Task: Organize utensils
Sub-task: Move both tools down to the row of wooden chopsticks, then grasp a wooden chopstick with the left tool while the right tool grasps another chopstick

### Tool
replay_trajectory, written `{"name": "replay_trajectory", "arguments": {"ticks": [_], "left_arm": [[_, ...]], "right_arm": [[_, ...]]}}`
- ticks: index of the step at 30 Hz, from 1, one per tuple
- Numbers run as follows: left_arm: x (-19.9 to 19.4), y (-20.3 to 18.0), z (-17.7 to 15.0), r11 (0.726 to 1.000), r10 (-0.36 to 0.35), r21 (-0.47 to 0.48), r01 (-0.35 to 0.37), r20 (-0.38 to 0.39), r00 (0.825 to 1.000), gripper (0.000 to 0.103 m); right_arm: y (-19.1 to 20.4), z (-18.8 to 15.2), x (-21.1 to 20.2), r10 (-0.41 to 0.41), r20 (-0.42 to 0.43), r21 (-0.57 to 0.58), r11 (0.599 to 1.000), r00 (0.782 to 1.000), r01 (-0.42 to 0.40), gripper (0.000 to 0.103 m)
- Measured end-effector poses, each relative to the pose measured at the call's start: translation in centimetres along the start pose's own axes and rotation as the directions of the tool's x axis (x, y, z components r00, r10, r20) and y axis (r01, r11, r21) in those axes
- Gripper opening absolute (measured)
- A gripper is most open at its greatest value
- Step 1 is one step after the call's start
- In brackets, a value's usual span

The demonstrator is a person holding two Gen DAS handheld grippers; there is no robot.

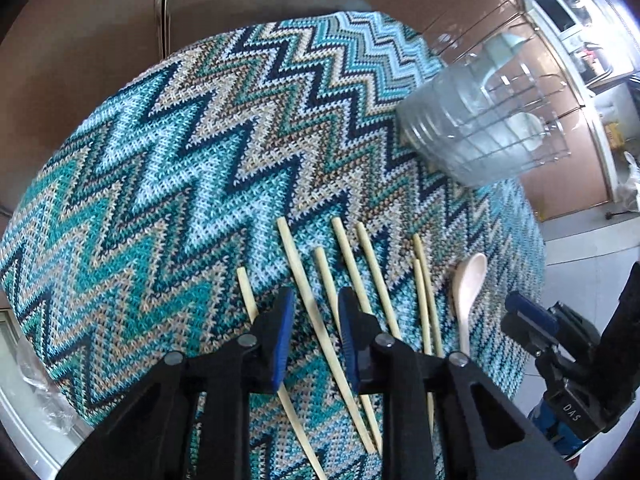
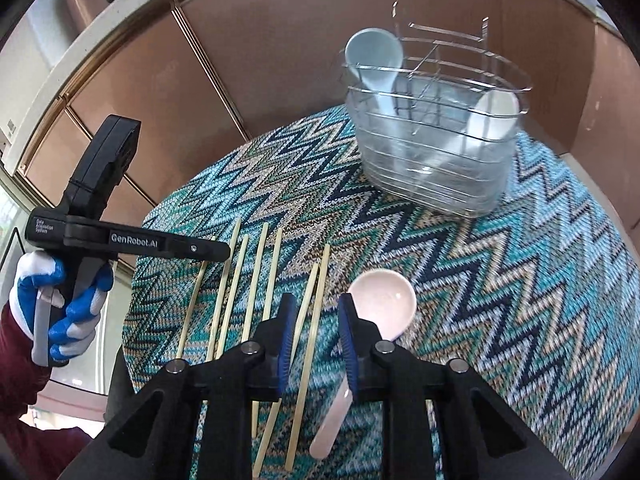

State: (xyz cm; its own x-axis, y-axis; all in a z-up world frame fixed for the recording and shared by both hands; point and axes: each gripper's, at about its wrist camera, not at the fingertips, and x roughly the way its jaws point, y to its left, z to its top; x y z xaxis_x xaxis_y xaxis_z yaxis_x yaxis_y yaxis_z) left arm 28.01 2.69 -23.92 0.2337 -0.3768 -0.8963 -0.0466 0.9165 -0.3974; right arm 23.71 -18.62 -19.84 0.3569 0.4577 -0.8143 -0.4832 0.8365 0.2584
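Several pale bamboo chopsticks (image 1: 304, 280) lie side by side on a zigzag-knit cloth (image 1: 160, 160); they also show in the right wrist view (image 2: 256, 268). A pink spoon (image 2: 380, 304) lies to their right, and shows in the left wrist view (image 1: 466, 288). A wire utensil caddy (image 2: 436, 136) stands at the back right and holds a pale blue spoon (image 2: 374, 56) and a white spoon (image 2: 492, 116). My left gripper (image 1: 312, 320) is open, empty, above the chopsticks. My right gripper (image 2: 312, 320) is open, empty, above the rightmost chopsticks and the pink spoon's handle.
The caddy (image 1: 476, 120) shows at the upper right in the left wrist view. Brown panelled walls (image 2: 280, 60) rise behind the cloth-covered table. The table's right edge drops to a tiled floor (image 1: 580, 264). The left hand-held gripper (image 2: 120, 240) hovers at the table's left.
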Motion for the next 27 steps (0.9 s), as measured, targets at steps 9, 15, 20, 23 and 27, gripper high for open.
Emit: {"name": "replay_trajectory", "arguments": {"ticks": [9, 15, 20, 23, 27], "left_arm": [[1.3, 0.7, 1.0, 0.998, 0.035, -0.048, -0.037, -0.047, 0.998, 0.018], [2.1, 0.1, 1.7, 0.998, 0.047, -0.046, -0.049, -0.059, 0.997, 0.018], [2.6, 0.0, 2.1, 0.998, 0.043, -0.05, -0.047, -0.068, 0.997, 0.018], [2.7, 0.0, 2.4, 0.998, 0.044, -0.05, -0.047, -0.071, 0.997, 0.018], [2.7, 0.2, 2.5, 0.998, 0.042, -0.049, -0.046, -0.077, 0.996, 0.018]], "right_arm": [[-0.2, 3.4, 4.7, 0.015, -0.125, -0.01, 1.0, 0.992, -0.016, 0.016], [-0.3, 4.7, 7.7, -0.015, -0.198, -0.008, 1.0, 0.98, 0.014, 0.015], [-0.7, 5.0, 9.1, -0.032, -0.233, -0.007, 0.999, 0.972, 0.032, 0.014], [-0.7, 5.2, 10.0, -0.045, -0.247, -0.01, 0.999, 0.968, 0.044, 0.014], [-0.7, 5.3, 10.5, -0.058, -0.261, -0.022, 0.998, 0.964, 0.054, 0.014]]}}
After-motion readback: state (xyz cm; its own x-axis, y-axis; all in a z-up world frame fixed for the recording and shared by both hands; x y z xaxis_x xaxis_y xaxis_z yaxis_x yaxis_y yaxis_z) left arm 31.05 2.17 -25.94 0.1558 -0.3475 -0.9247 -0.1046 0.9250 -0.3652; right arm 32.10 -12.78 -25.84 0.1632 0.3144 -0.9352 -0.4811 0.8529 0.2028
